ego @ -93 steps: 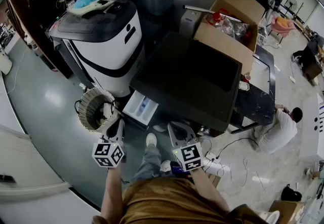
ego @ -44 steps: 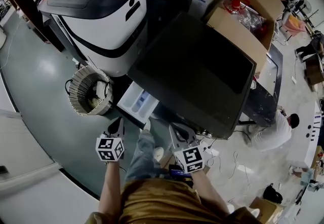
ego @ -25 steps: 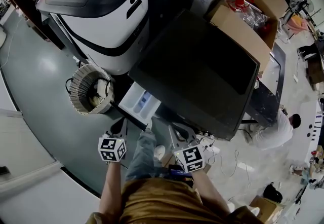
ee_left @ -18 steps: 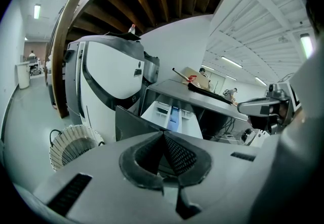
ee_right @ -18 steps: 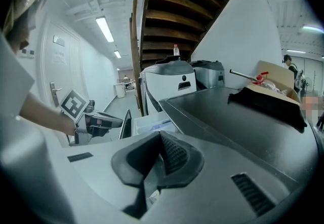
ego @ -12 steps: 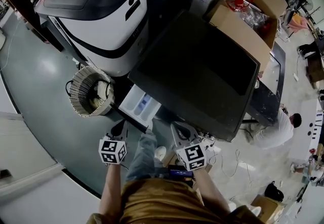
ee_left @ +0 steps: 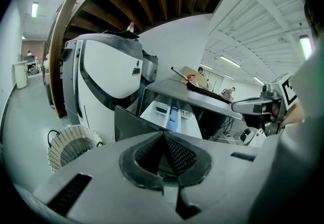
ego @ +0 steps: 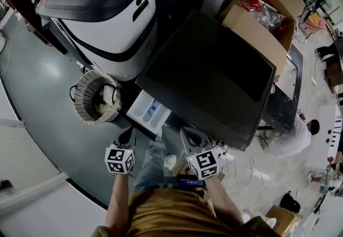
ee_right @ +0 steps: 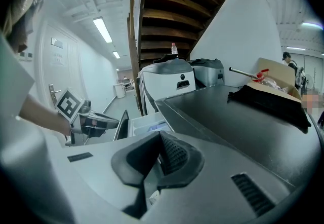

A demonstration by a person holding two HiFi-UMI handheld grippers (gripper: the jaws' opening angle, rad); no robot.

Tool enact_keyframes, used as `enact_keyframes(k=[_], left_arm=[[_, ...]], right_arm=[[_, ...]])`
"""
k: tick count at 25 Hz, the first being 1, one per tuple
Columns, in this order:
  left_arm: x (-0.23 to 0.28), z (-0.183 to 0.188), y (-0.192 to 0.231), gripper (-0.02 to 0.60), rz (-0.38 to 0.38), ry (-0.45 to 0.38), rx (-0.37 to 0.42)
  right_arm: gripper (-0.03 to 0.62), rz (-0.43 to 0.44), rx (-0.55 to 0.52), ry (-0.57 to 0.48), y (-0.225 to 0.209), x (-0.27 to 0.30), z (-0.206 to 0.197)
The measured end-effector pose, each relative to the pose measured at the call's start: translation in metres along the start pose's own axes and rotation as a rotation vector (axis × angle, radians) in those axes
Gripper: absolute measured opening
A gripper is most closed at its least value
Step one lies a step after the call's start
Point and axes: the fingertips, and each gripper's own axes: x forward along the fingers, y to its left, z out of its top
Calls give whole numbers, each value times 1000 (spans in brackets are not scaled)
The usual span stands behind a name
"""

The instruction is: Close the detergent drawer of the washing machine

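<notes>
Detergent drawer (ego: 150,111) hangs open at the near left corner of the washing machine (ego: 214,78). Left gripper (ego: 127,134) sits just beside its front and right gripper (ego: 187,134) is further right, both pinched together and empty. An off-centre shove could jam it crooked.

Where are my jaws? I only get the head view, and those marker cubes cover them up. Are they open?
Observer: No. The left gripper view shows the left gripper with its jaws together, holding nothing.
Operator: And the other one?
Observer: The right gripper is shut and empty too, seen in its own view.
Operator: Am I aimed at the drawer?
Observer: In the left gripper view, the detergent drawer lies straight ahead of the jaws, its dark front panel facing them.
</notes>
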Motion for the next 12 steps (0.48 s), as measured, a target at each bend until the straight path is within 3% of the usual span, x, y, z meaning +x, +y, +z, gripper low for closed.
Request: enact_keyframes(k=[12], left_arm=[[6,2,0,25,-8,-2,-3]], right_arm=[[12,-6,-4,13,1,4,-6]])
